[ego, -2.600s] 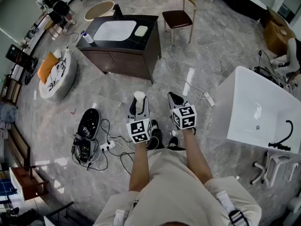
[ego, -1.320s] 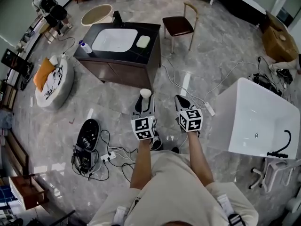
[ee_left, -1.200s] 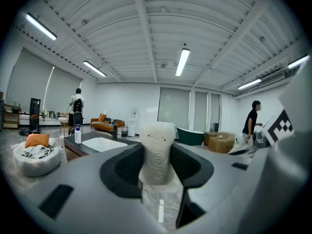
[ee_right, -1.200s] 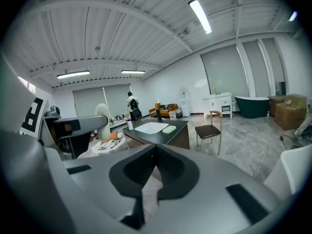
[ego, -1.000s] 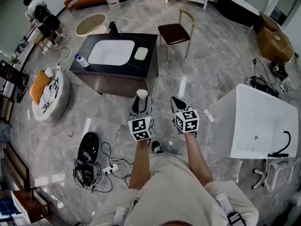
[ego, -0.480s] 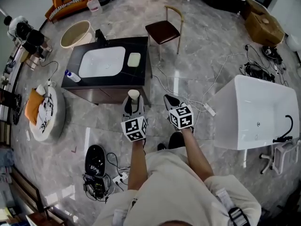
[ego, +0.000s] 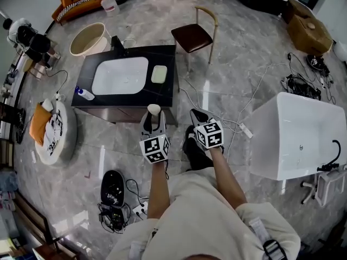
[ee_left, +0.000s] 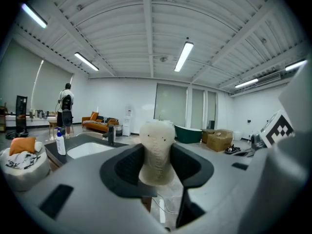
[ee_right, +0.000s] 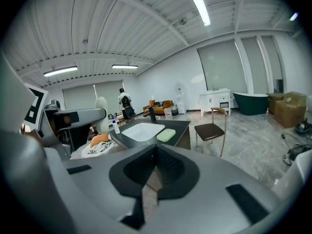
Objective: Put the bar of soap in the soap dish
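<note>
No word, number or brand is legible: the white cube left of centre (ego: 155, 148) and its twin right of centre (ego: 209, 135) carry only black square patterns, and the white blue-capped bottle's (ego: 85, 94) label at left is too small.

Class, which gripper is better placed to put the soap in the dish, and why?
Left: the left gripper holds the bar of soap; the right gripper is shut and empty.

Chair (ego: 192, 36) beside dark vanity (ego: 164, 94), white bathtub (ego: 295, 137)
</note>
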`<action>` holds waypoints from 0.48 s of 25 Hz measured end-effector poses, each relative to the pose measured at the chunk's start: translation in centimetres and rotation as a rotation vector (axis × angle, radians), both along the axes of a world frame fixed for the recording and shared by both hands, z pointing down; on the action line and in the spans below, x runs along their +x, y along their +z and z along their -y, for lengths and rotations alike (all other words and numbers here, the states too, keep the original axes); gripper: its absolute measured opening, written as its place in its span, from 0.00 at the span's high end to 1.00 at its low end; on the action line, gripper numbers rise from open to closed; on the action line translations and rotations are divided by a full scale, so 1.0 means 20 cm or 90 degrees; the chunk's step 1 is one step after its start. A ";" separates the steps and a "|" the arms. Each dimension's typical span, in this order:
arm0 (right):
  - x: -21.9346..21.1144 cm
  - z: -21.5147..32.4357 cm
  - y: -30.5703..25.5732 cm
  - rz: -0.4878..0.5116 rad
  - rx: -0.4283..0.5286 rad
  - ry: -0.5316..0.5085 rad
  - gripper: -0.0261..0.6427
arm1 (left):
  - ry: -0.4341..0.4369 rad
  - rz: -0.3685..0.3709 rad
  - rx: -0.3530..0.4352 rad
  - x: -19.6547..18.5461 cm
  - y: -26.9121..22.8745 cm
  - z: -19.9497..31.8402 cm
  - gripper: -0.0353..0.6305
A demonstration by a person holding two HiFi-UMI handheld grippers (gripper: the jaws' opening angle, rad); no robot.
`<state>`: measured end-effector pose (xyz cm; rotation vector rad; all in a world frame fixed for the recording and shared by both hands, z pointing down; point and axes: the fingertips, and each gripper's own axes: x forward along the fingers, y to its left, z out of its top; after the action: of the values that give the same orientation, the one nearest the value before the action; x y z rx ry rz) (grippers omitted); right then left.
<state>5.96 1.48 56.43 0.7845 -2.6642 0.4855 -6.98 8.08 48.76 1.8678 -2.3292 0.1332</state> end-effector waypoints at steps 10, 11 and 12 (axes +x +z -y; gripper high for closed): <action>-0.32 0.39 -0.03 0.012 -0.011 -0.023 0.96 | -0.016 0.009 -0.011 -0.28 -0.03 0.33 0.67; -0.36 0.43 -0.03 0.014 -0.012 -0.026 0.95 | -0.018 0.010 -0.012 -0.30 -0.03 0.36 0.67; -0.38 0.47 -0.03 0.015 -0.014 -0.029 0.95 | -0.020 0.012 -0.014 -0.32 -0.03 0.39 0.67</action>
<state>-1.74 -7.84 55.83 0.7152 -2.6872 0.5147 -13.39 0.22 48.11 1.8274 -2.3578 0.1724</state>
